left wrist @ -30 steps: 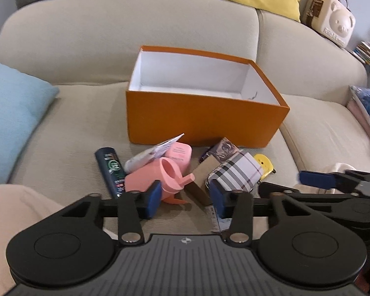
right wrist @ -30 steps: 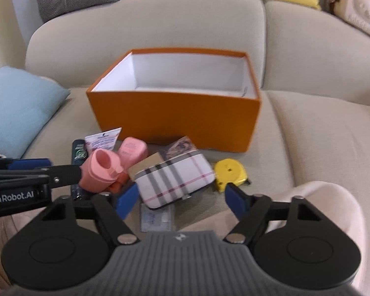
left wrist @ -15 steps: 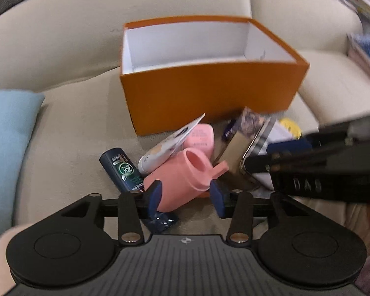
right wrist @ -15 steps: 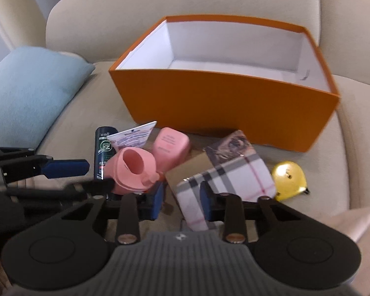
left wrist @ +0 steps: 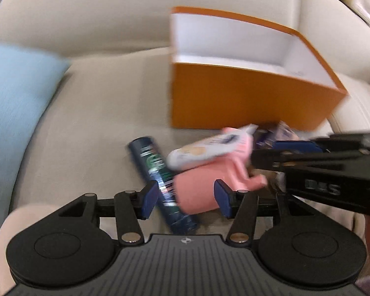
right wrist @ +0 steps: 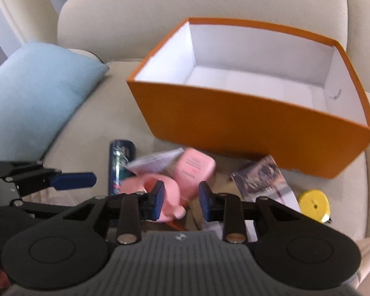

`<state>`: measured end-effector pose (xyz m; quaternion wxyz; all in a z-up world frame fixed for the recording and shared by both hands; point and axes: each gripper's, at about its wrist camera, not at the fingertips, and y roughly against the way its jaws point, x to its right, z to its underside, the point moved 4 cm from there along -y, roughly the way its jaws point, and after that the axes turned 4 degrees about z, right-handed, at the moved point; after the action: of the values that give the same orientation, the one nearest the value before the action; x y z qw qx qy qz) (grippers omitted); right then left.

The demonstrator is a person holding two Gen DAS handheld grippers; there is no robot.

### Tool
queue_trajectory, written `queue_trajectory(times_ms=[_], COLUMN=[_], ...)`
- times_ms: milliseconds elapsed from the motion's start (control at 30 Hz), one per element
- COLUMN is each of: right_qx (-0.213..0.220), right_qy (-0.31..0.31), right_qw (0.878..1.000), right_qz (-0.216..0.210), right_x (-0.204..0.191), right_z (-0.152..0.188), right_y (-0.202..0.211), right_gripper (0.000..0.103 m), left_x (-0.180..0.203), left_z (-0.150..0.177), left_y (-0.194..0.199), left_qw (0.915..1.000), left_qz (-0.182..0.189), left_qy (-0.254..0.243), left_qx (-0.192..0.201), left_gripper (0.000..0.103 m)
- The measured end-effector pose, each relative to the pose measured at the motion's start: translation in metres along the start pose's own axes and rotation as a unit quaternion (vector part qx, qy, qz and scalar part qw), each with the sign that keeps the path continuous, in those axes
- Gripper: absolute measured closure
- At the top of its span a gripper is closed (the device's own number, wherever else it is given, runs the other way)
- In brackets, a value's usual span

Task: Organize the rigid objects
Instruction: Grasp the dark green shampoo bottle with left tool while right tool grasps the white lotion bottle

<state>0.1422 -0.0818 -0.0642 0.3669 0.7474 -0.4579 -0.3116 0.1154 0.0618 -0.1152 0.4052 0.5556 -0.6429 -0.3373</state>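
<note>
Pink cup (left wrist: 204, 185) lies on its side on the sofa (left wrist: 98, 103) before the box (left wrist: 246, 98), mouth rightward, body inside the open left claw (left wrist: 186, 197), whose jaws have just widened; right claw (right wrist: 181, 198), narrowed but gripping nothing, flanks its rim.

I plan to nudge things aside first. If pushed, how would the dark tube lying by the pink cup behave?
The dark tube looks round and lies flat on the sofa seat, so it would probably roll sideways. The soft fabric may slow it. It lies against the pink cup, which could shift too.
</note>
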Motion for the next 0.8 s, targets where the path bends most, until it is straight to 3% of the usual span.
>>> queue_trajectory(times_ms=[100,133,167,333,500,800], right_qx=[0.006,0.01,0.013,0.005,-0.075,-0.202], right_qy=[-0.016,-0.022,-0.023,-0.006,0.018,-0.019], right_qw=[1.0,1.0,1.0,1.0,0.997,0.977], right_qz=[-0.013,-0.014,-0.01,-0.012,-0.028,-0.064], right_x=[-0.002,-0.003,-0.004,-0.015,-0.03,-0.027], right_z=[-0.011,-0.017,-0.021,-0.052,-0.057,-0.061], right_y=[0.002,0.003,0.003,-0.007,-0.041,-0.097], right_gripper=[0.064,0.054,0.049,0.049,0.05,0.054], left_x=[-0.026,-0.032,-0.035,-0.04,-0.05,-0.068], left_z=[-0.007,-0.008,-0.01,-0.02,-0.022,-0.018], left_y=[-0.002,-0.004,-0.006,-0.017,-0.039,-0.073], left_qw=[0.9954,0.9931,0.9919,0.9896,0.9851,0.976], left_qz=[0.011,0.018,0.022,0.023,0.02,0.044], left_qy=[0.091,0.11,0.119,0.13,0.142,0.146], left_qx=[-0.028,-0.037,-0.039,-0.056,-0.095,-0.155], left_gripper=[0.046,0.047,0.048,0.049,0.049,0.049])
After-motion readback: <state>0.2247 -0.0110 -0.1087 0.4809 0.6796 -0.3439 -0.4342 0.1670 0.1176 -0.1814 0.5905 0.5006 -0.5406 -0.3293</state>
